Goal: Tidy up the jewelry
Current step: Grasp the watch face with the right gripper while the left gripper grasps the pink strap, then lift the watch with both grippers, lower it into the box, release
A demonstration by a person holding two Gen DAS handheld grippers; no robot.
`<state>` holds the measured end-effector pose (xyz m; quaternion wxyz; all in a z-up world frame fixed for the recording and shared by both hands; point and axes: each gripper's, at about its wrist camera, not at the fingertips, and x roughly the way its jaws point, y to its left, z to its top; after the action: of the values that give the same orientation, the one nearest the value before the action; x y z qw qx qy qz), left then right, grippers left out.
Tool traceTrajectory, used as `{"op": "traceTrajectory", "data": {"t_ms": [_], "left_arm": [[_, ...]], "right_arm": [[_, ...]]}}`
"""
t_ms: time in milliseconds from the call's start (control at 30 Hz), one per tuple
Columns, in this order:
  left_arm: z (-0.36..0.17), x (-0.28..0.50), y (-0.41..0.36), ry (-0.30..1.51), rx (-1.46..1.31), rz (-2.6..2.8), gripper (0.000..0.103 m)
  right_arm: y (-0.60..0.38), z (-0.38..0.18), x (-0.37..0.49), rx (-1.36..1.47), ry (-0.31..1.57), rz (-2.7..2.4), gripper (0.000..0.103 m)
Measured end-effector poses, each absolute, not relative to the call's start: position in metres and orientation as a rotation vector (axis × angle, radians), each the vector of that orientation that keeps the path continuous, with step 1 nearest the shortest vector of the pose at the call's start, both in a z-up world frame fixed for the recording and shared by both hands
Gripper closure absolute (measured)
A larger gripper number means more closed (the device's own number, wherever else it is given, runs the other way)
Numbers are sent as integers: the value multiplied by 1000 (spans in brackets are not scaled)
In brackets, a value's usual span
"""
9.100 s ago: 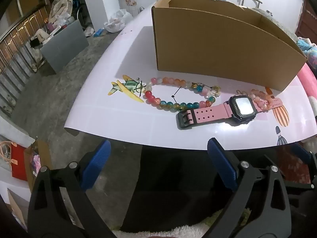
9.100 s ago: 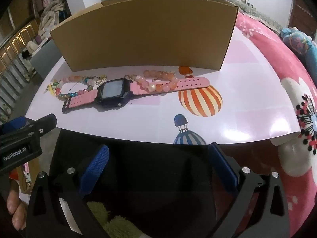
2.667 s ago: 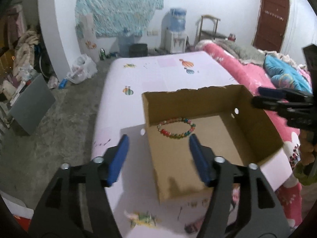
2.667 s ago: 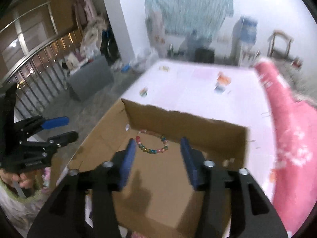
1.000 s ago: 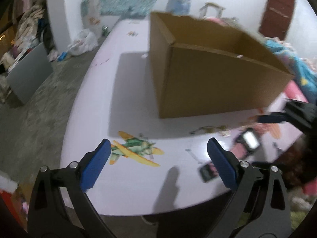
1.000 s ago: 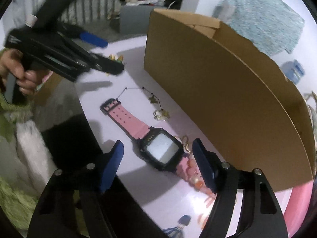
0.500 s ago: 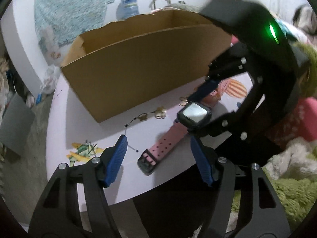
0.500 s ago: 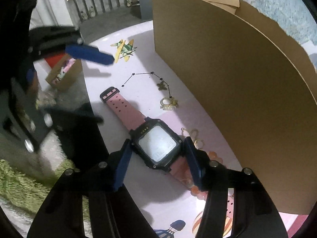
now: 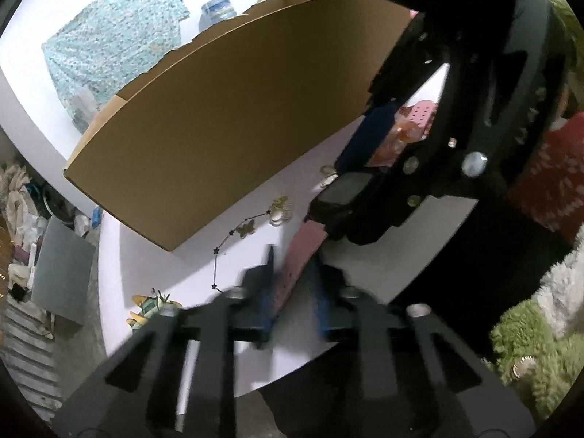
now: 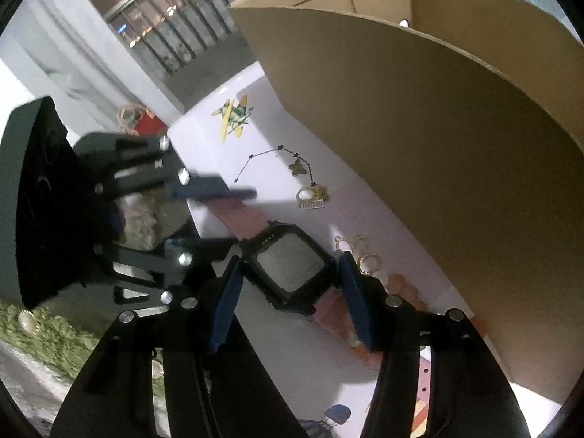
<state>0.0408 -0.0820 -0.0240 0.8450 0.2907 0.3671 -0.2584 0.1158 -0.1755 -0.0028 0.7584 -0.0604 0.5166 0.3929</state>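
Note:
A pink watch (image 10: 288,266) with a black case lies on the white table in front of a cardboard box (image 10: 456,138). My right gripper (image 10: 290,292) has its blue pads on either side of the watch case, close to it. My left gripper (image 9: 290,284) is narrowed around the pink strap (image 9: 295,259) at the watch's other end; it shows from the side in the right wrist view (image 10: 219,215). A thin black star necklace (image 10: 277,157) with gold charms lies next to the box. Orange beads (image 9: 398,138) lie under the far strap.
The cardboard box wall (image 9: 237,109) stands close behind the jewelry. An airplane print (image 10: 233,118) marks the table near its left end. A gold hoop piece (image 10: 361,252) lies beside the watch case. The table edge runs just under both grippers.
Both grippers have moved in onto the watch and narrowed. The left closed around the strap end, the right around the watch case.

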Motion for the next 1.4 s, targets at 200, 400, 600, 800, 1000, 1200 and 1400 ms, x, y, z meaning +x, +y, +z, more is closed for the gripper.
{"op": "traceTrajectory", "data": {"t_ms": [200,400,600,800,1000,1200,1400], "left_arm": [[-12,43,-72,823,506,-606,97],[-13,50,-62,864,457,-622,98],[-9,59,-61,873,470,-635,98],[-8,67,-64,872,493,-641,98],[0,54,-59,840,496,-656,98],[8,45,-59,808,503,-649,98],[21,30,-55,767,511,-623,98]], "right_arm": [[-187,7,105,-10,1086,758,48],[-182,21,71,-156,957,621,48],[-165,11,52,-421,901,464,58],[-143,1,40,-644,794,386,70],[-134,-9,32,-759,733,343,78],[-122,-16,18,-810,670,294,85],[-115,-11,8,-744,614,248,88]]}}
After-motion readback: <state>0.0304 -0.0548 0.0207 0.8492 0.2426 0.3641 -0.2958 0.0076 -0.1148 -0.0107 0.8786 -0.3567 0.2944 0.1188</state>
